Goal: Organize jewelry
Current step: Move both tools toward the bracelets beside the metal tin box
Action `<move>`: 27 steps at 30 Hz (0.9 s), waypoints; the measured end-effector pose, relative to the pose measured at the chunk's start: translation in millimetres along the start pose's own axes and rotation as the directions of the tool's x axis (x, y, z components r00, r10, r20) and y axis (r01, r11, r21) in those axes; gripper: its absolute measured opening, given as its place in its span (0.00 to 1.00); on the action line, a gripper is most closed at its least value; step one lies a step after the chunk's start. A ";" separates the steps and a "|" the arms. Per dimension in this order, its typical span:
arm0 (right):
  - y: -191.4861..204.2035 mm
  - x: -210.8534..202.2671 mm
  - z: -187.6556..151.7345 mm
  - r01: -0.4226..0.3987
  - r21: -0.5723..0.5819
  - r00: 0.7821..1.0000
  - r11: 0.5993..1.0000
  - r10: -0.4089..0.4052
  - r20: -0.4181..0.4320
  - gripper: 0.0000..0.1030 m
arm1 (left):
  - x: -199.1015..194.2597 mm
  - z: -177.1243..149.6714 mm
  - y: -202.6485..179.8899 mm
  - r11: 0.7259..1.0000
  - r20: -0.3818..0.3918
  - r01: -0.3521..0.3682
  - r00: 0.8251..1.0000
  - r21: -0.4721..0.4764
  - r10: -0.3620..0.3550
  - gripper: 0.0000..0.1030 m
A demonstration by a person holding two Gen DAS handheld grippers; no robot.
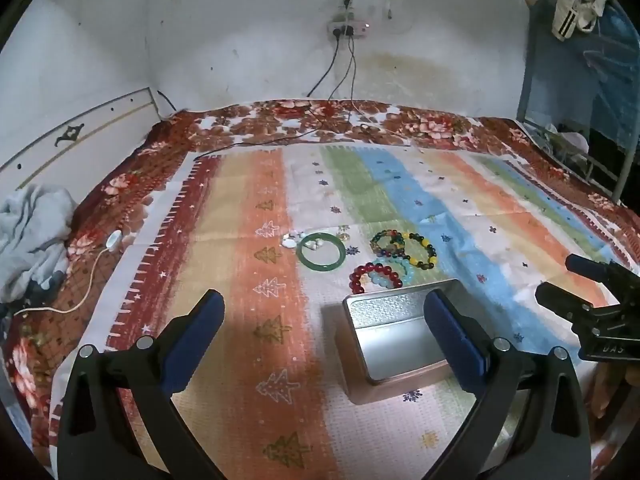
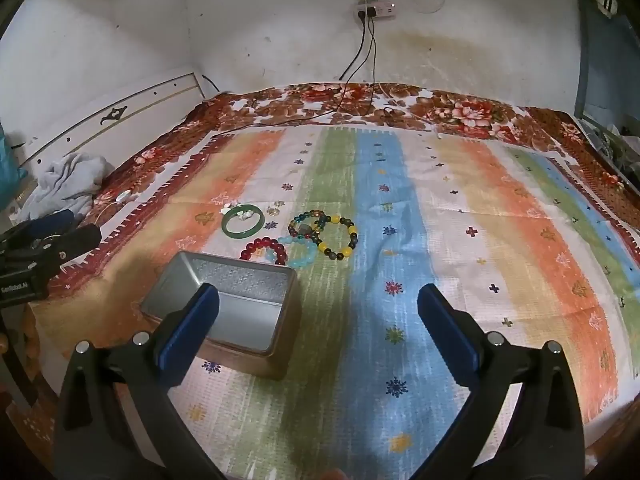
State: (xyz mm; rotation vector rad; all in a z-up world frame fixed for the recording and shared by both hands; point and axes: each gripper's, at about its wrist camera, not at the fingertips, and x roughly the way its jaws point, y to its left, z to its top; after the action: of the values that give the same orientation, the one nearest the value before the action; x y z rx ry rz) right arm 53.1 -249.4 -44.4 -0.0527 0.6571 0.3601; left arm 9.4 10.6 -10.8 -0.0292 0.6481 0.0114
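Note:
An empty open metal tin sits on the striped cloth. Beyond it lie a green bangle, a red bead bracelet, a light blue bead bracelet, a yellow and dark bead bracelet, a multicolour bead bracelet and small white pieces. My left gripper is open and empty, above the cloth beside the tin. My right gripper is open and empty, right of the tin.
The striped cloth covers a floral blanket on a bed. A grey garment lies at the left edge. Cables run from a wall socket. A blue metal bed frame stands at the right.

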 end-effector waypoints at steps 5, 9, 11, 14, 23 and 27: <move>-0.6 -0.1 0.7 0.004 -0.009 1.000 1.000 -0.004 0.001 0.95 | 1.3 1.8 0.3 1.000 -0.005 -0.004 1.000 0.001 0.004 0.95; -0.5 4.7 -0.2 -0.001 -0.001 1.000 1.000 0.001 -0.010 0.95 | -2.0 1.9 -4.4 0.999 0.022 -0.025 0.999 0.022 0.024 0.95; 1.2 7.8 -2.2 -0.002 -0.001 1.000 1.000 0.002 -0.015 0.95 | -4.7 3.1 -3.3 0.999 0.023 -0.033 0.999 0.028 0.032 0.95; 1.7 3.7 -0.7 -0.006 0.006 1.000 1.000 0.006 -0.015 0.95 | -3.4 1.8 -4.7 0.998 0.018 -0.042 0.999 0.038 0.041 0.95; -6.7 12.1 -5.4 0.010 0.028 0.999 1.000 -0.009 -0.039 0.95 | -3.6 0.5 -4.4 0.999 0.019 -0.037 0.999 0.038 0.037 0.95; -8.1 13.9 -5.2 -0.002 0.031 0.999 1.000 0.004 -0.048 0.95 | -3.5 -0.6 -5.0 0.998 0.020 -0.041 0.999 0.043 0.040 0.95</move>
State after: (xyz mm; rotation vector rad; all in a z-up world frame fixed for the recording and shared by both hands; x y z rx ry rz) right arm 62.9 -253.5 -57.5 -0.0309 0.7103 0.3526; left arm 6.3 5.6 -9.1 0.0259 0.6300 0.0366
